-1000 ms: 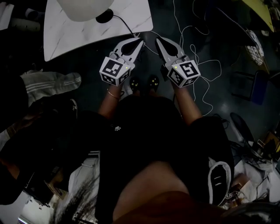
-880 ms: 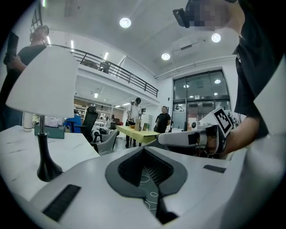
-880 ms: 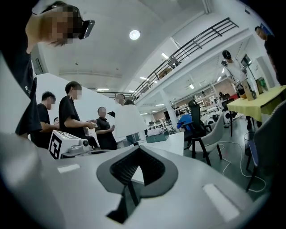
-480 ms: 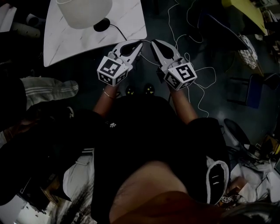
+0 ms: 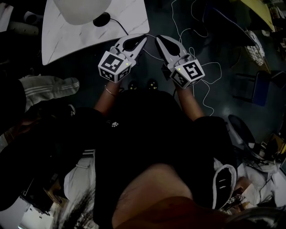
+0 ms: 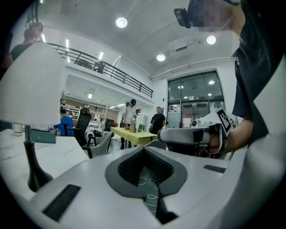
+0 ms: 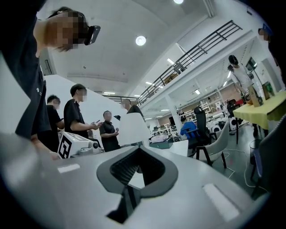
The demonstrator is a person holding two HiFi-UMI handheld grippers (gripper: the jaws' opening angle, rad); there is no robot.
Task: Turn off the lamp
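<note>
Lamp [image 5: 80, 10] upright on the white bench [image 5: 58, 42], ahead and to the left of both grippers, well clear of either; black base [image 5: 101, 19] just under the shade [image 6: 31, 85], cord [image 5: 125, 27] trailing off the near edge toward the left gripper [image 5: 144, 39]. No telling from the pale shade whether lit or dark, and no switch in sight. Left gripper's jaws together with nothing between; right gripper [image 5: 157, 39] likewise closed on nothing, side by side, short of the bench. Fits equally a reach for the switch to come or hands resting after a press. For any press: find the switch along cord or base, use one closed tip, push gently, avoid snagging the cord or nudging the slim stem [image 6: 29, 150].
</note>
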